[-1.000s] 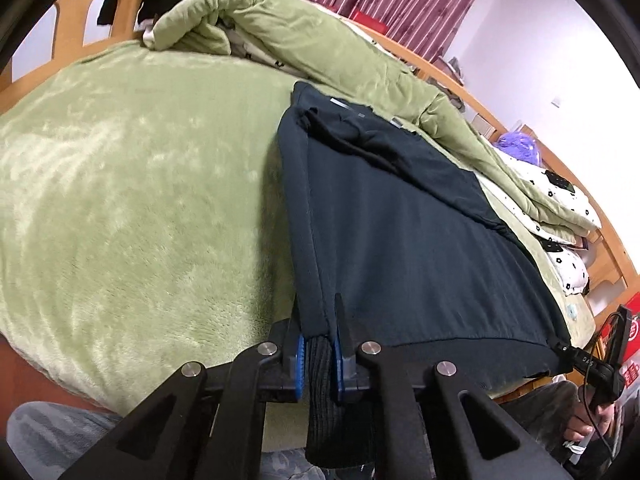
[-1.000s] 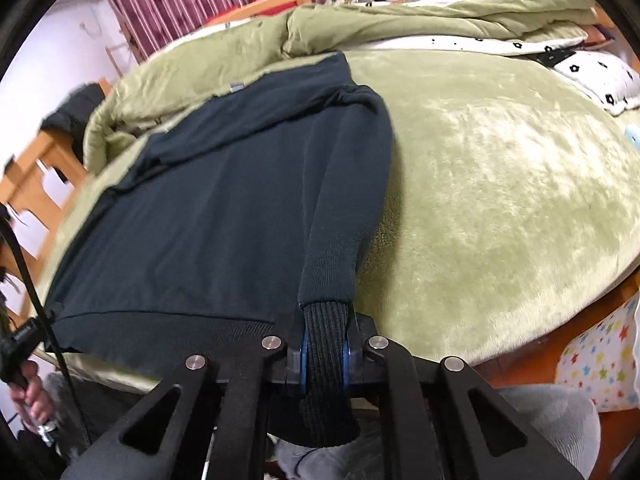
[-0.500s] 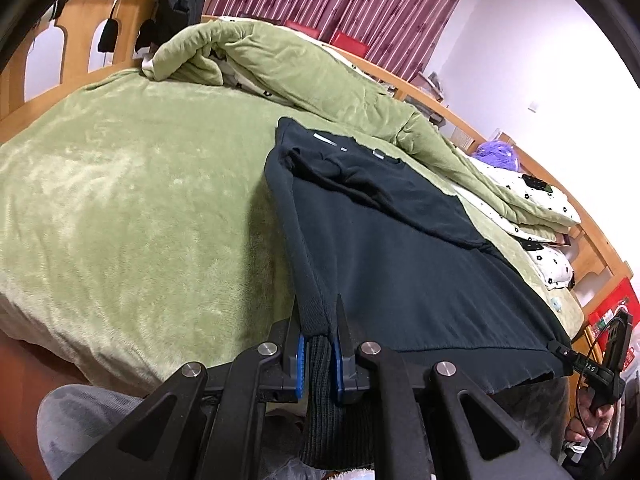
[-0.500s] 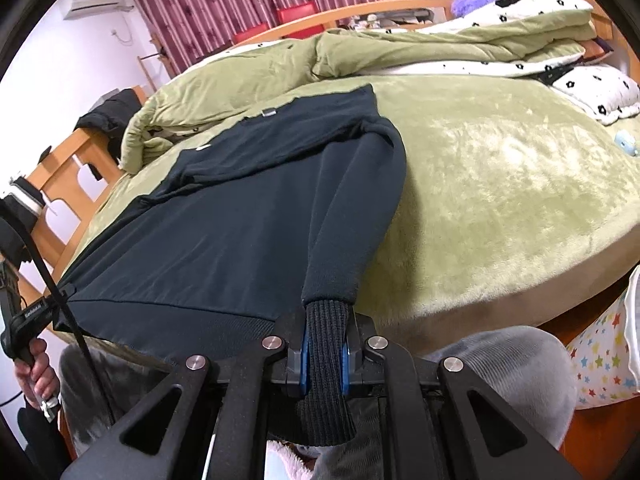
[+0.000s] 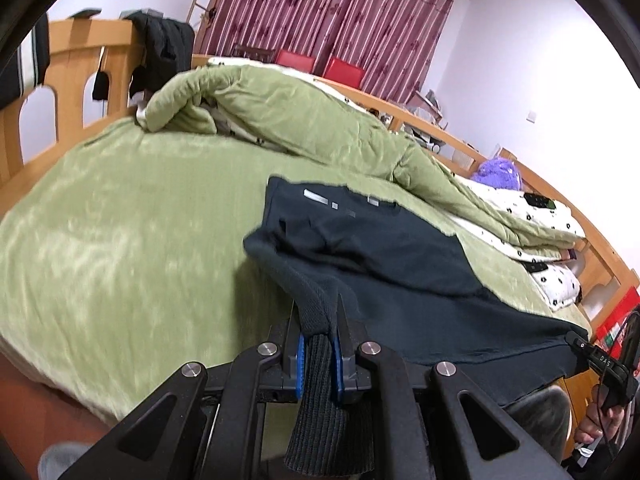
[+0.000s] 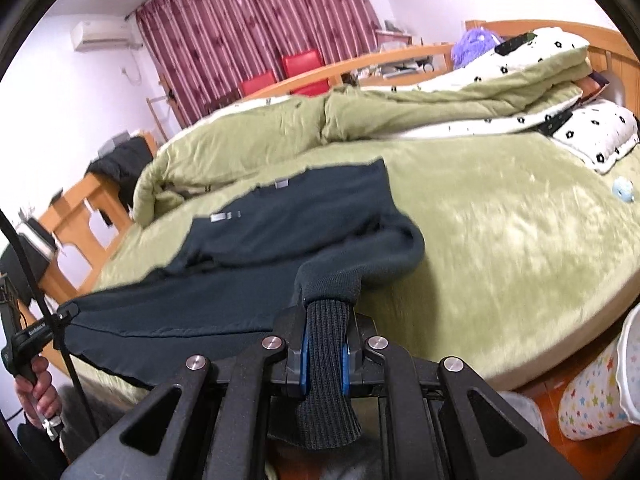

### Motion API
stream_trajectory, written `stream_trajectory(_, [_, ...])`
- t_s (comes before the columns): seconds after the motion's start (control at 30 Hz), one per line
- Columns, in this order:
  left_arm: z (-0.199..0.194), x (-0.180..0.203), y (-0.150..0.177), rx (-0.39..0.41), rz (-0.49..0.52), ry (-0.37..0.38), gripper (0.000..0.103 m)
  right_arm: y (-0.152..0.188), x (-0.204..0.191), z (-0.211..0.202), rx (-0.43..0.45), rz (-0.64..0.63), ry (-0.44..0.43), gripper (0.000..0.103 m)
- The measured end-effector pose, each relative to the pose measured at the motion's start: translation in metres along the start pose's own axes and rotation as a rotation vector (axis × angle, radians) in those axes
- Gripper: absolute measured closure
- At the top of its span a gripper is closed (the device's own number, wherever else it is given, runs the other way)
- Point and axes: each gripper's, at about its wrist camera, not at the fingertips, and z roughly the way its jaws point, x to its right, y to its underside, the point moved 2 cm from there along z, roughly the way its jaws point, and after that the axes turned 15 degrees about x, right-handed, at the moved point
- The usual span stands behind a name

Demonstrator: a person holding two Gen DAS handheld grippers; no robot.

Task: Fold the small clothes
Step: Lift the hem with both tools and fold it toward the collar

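- Left wrist view: left gripper (image 5: 319,354) pinching a ribbed cuff (image 5: 320,392) of the dark sweater (image 5: 400,276); blue pads pressed tight on the knit, cuff end hangs down below the jaws.
- Sleeve runs up from that cuff, lifted off the bed, bunched near the shoulder; sweater body lies spread on the green bedspread (image 5: 120,240), neck end away from cam, small grey labels near the collar.
- Far right of same view: right gripper (image 5: 576,340) seen from outside, gripping the sweater's other corner; a hand (image 5: 600,428) on its handle, cable hanging beside it.
- Right wrist view: right gripper (image 6: 324,354) clamped on the other ribbed cuff (image 6: 326,380), pads squeezed on fabric, cuff tail drooping under the jaws.
- That sleeve is folded back in a loop, raised off the bedspread (image 6: 500,240); sweater (image 6: 260,248) body stretches left toward the left gripper (image 6: 68,312), held by a hand (image 6: 38,384).
- Hem edge between the two grippers hangs off the bed's near edge.
- Bkgd: rolled green duvet (image 5: 288,120) along far side of bed, flower-print pillow (image 6: 600,136) right, wooden bed frame (image 5: 80,60), maroon striped curtain (image 5: 328,20), red chairs (image 6: 280,72), star-print fabric (image 6: 592,392) low right.
- Some motion blur on bedspread in both views.
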Motion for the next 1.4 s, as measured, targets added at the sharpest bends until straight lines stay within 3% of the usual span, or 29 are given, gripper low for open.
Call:
stream_trajectory(0.33, [0.062,0.022,-0.071,0.066,0.040,-0.034,0.092,-0.077,-0.015,0.064,0.067,0.030,0.001,0.092])
stream_trajectory(0.67, [0.153,0.023,-0.107,0.059,0.052,-0.057,0.092,-0.128,-0.020,0.164,0.074,0.057,0.014,0.092])
stream_trajectory(1.03, [0.251,0.032,-0.118,0.028,0.087,-0.080,0.092,-0.145,-0.003,0.255,0.054,0.092,0.050,0.092])
stream_trajectory(1.4, [0.342,0.023,-0.101,-0.037,0.087,-0.110,0.092,-0.130,0.014,0.346,-0.032,0.030,0.088,0.092])
